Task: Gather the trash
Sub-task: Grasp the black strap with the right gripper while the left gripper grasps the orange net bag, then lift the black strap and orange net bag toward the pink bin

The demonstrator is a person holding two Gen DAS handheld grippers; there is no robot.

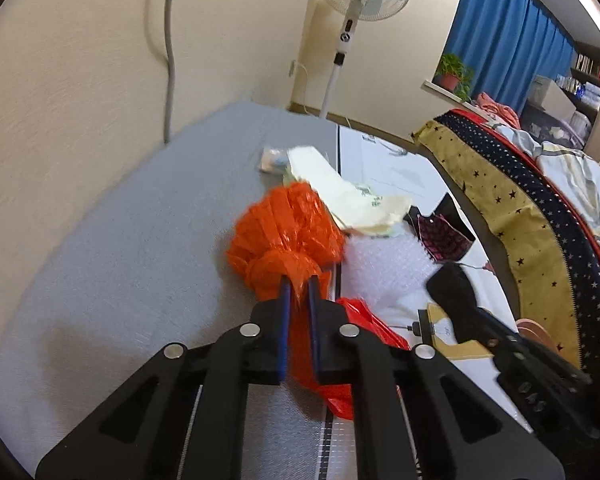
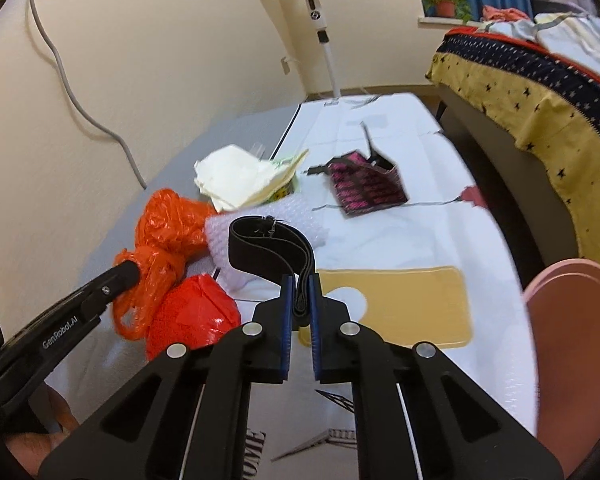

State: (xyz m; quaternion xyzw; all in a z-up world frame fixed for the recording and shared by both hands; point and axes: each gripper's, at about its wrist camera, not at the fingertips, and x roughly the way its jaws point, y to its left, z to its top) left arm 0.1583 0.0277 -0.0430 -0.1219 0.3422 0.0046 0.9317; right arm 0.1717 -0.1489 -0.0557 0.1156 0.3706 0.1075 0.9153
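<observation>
the left claw (image 1: 299, 286) is clenched on the orange plastic bag (image 1: 286, 232) lying on the table (image 1: 112, 220), while the right claw (image 2: 299, 292) pinches a black band (image 2: 266, 250) just beside it.

We see a crumpled orange plastic bag (image 1: 288, 236) beside a red bag (image 2: 192, 314), a looped black strap (image 2: 266, 250), cream paper (image 2: 240, 178) and a pink-black pouch (image 2: 366, 188).
</observation>
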